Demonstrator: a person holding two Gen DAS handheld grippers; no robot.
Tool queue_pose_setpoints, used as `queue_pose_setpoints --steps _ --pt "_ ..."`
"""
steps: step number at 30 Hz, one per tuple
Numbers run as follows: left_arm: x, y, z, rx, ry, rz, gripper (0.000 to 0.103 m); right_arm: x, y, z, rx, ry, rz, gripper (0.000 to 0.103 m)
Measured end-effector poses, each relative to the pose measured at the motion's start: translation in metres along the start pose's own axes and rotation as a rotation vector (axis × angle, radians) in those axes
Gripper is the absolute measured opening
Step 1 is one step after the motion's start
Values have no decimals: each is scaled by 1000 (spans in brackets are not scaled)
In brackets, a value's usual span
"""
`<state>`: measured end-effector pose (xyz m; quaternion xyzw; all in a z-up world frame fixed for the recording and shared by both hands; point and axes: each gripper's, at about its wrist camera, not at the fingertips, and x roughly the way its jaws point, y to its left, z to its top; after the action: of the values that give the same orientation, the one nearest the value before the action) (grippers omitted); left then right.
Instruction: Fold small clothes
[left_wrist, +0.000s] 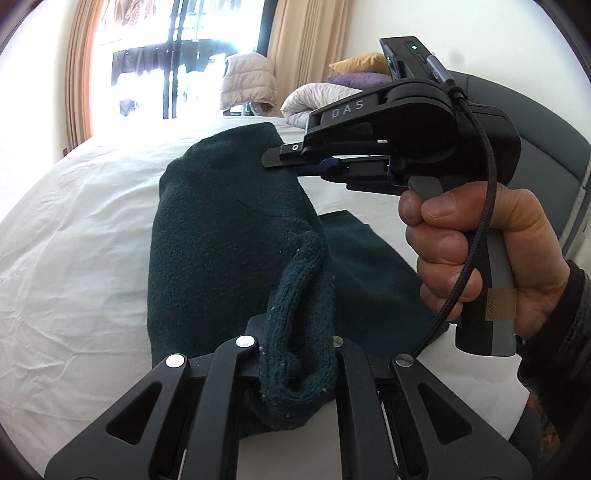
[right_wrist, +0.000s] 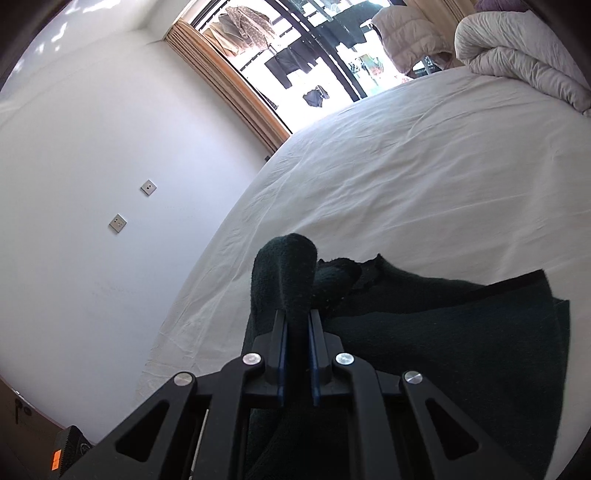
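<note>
A dark green garment (left_wrist: 221, 229) is lifted off the white bed (left_wrist: 81, 221), held at two places. The left gripper (left_wrist: 295, 369) has its jaws pressed tight on a ribbed edge of the garment, a thick roll of knit bunched between them and hanging over the front of the tool. The right gripper (left_wrist: 280, 162), seen from the side in the left view, pinches the garment's upper right edge; in its own view (right_wrist: 297, 332) a fold of the cloth stands up between the blue pads (right_wrist: 282, 350), the jaws nearly together on it. A hand (left_wrist: 469, 251) grips the right tool's handle, a braided cable (left_wrist: 476, 206) running down across the fingers. Part of the garment lies flat on the bed below the right gripper, spread to the right. At the far end of the bed sit a rolled white duvet (right_wrist: 517, 48) and pillows (left_wrist: 358, 70), with a curtained window (left_wrist: 177, 55) behind.
</note>
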<state>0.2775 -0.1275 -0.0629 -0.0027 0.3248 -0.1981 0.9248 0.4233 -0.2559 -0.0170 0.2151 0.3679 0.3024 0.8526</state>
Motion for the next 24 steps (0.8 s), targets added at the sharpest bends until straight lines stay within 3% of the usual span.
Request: queue_pose_setpoints --steps 13,24 --pt "73 -71 -6 94 144 -96 7 -38 -117 -15 125 43 -107 11" --pt "96 -84 -6 119 181 -83 7 -38 -148 -15 130 81 -116 11"
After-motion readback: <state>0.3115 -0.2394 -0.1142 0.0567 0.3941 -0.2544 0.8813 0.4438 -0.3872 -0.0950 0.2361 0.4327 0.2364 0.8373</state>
